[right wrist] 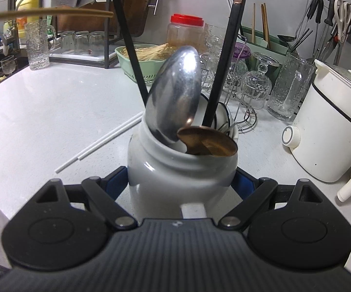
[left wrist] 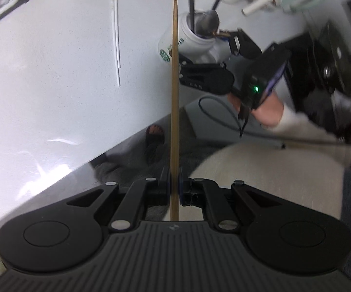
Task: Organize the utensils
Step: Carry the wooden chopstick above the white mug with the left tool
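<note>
The left gripper [left wrist: 174,189] is clamped on a brown chopstick [left wrist: 175,97], which points straight out from its jaws above the white counter [left wrist: 53,73]. The right gripper [right wrist: 180,182] grasps the white jar [right wrist: 180,170], its blue pads pressed to both sides. A silver spoon [right wrist: 175,97], a copper spoon [right wrist: 208,143] and black chopsticks [right wrist: 224,60] stand in the jar. Two white chopsticks [right wrist: 102,143] lie on the counter left of the jar.

Two spoons [right wrist: 175,97] stand in the jar [right wrist: 180,175] on the table [right wrist: 53,112]; loose chopsticks [right wrist: 102,143] lie left of it.
</note>
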Tool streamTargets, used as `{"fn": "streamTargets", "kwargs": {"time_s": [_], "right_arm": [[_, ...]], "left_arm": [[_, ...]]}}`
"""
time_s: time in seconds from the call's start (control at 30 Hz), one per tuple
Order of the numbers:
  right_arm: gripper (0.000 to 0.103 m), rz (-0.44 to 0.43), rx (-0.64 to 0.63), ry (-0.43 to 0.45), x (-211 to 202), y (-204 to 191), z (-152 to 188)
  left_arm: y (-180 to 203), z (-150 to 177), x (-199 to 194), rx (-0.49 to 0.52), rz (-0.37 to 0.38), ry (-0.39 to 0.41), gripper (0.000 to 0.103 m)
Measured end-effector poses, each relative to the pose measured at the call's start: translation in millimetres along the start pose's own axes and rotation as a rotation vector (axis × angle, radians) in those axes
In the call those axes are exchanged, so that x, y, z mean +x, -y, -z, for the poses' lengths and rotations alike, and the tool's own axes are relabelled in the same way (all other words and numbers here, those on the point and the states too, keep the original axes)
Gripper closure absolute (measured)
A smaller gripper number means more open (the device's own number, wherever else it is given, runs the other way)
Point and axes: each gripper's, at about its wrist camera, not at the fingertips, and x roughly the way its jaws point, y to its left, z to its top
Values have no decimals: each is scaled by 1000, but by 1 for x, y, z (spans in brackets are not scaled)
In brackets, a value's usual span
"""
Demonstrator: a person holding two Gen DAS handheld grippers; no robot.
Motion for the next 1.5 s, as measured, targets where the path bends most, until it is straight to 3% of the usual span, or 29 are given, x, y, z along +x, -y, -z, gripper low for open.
{"fn": "streamTargets", "kwargs": {"time_s": [0.17,0.33,0.67,0.93,1.27,1.5], "right_arm": [[11,-5,-2,1,0,1,0],[11,-12,-7,5,0,1,0],[11,-23,-11,-3,1,4,-1],[11,-49,-34,1,0,5,1],[11,-65,-27,13,-2,7,3],[11,-69,-19,23,-2,8,5]], "left_arm": [[3,-20,-6,118,-134,-68,96],[5,-39,-3,311,-327,-161,96],[49,-89,7,679,-534,-273,96],[71,-106,29,839,-615,-373,96],[103,-127,53,1012,-709,-408,96],[121,-146,62,1092,-729,-439,95]]}}
